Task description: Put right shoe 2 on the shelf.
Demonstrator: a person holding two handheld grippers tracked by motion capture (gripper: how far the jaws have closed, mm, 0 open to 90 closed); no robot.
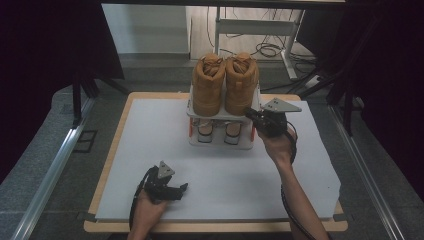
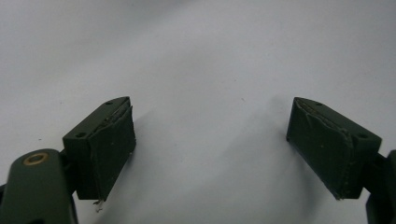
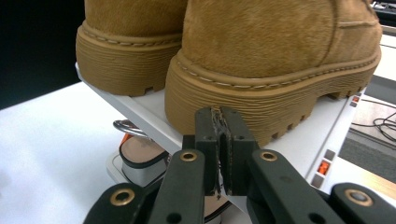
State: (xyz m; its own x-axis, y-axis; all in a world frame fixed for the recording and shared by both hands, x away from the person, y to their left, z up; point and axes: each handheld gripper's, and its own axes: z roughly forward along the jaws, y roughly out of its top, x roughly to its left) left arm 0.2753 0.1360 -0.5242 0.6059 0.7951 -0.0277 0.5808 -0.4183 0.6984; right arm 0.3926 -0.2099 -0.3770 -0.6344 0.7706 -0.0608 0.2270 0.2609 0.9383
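Note:
Two tan suede boots stand side by side on the top shelf of a small white rack (image 1: 220, 143), heels toward me: the left boot (image 1: 208, 85) (image 3: 126, 42) and the right boot (image 1: 241, 82) (image 3: 280, 56). My right gripper (image 1: 248, 113) (image 3: 220, 114) is shut with nothing between its jaws. Its tips sit right at the ribbed heel sole of the right boot; contact cannot be told. My left gripper (image 1: 181, 189) (image 2: 210, 126) rests low over the white table sheet (image 2: 201, 56) near the front edge, open and empty.
On the rack's lower shelf lies a pair of shoes with tan insoles (image 1: 218, 131) (image 3: 140, 154). The white sheet (image 1: 150, 150) covers a wooden table. Cables (image 1: 270, 49) and table legs lie on the floor behind. Dark curtains flank both sides.

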